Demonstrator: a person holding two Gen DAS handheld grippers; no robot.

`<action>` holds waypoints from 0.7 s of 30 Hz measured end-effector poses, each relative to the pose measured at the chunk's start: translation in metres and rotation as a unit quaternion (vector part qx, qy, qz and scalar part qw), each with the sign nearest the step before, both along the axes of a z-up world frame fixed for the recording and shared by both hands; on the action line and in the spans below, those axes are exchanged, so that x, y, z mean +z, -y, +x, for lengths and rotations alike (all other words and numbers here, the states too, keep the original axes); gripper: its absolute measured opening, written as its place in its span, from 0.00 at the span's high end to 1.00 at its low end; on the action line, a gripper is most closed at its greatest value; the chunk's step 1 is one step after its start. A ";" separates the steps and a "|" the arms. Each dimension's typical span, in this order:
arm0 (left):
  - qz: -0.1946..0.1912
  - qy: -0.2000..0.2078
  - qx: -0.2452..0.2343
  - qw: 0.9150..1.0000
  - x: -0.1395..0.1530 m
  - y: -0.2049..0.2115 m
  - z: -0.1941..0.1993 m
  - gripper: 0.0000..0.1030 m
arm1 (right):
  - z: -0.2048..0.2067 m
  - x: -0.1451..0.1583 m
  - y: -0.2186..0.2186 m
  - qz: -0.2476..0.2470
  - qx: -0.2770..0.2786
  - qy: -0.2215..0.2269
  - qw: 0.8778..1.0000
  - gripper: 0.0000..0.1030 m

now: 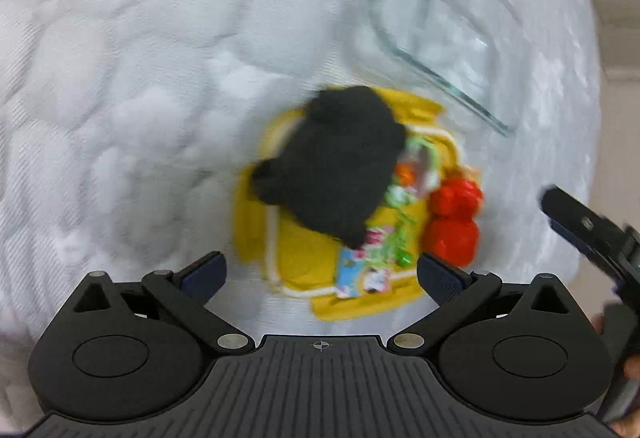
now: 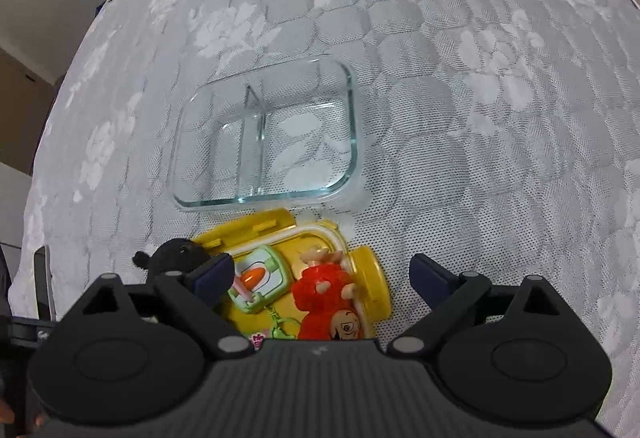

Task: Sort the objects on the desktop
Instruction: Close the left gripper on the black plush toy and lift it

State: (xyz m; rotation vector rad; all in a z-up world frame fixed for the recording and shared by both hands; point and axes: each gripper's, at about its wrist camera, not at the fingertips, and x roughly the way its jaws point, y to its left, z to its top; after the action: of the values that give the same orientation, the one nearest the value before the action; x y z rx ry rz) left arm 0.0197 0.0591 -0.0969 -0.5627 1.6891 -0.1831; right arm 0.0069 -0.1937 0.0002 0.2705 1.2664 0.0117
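Mattress (image 2: 460, 50): pale grey, quilted, white flower pattern. Dish (image 2: 352, 142): clear glass, greenish edges. Lid (image 2: 372, 278): yellow with a white seal. Plush (image 1: 336, 162): black. Figure (image 2: 320, 294): red, tan face. Charm (image 2: 260, 278): pale green frame, orange centre. Grippers: black, dark blue pads (image 2: 214, 274).

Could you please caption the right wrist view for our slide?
Open right gripper above toys on a yellow lid, beside an empty glass dish.
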 end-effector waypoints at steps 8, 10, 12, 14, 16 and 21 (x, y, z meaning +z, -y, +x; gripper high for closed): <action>-0.077 -0.062 0.021 0.995 -0.053 0.013 0.007 0.00 | 0.004 0.002 -0.017 0.001 0.027 0.000 1.000 0.07; -0.080 -0.069 0.033 0.994 -0.058 0.010 0.008 0.00 | 0.005 0.001 -0.019 -0.003 0.031 0.003 1.000 0.07; -0.078 -0.066 0.031 0.994 -0.058 0.010 0.011 0.00 | 0.005 0.000 -0.017 -0.012 0.028 0.003 1.000 0.07; -0.073 -0.046 0.021 0.996 -0.054 0.010 0.015 0.00 | 0.005 -0.001 -0.012 -0.013 0.021 0.000 1.000 0.07; -0.061 -0.008 0.006 0.998 -0.044 0.012 0.021 0.00 | 0.005 -0.002 -0.007 -0.008 0.010 -0.003 1.000 0.07; -0.048 0.020 -0.023 0.998 -0.023 0.017 0.031 0.00 | 0.005 -0.001 -0.004 -0.006 0.008 0.002 1.000 0.07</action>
State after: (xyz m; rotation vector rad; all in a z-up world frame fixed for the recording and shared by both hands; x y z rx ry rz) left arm 0.0505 0.0419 -0.1203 -0.5889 1.6615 -0.3074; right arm 0.0114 -0.1897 -0.0006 0.2498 1.2639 0.0180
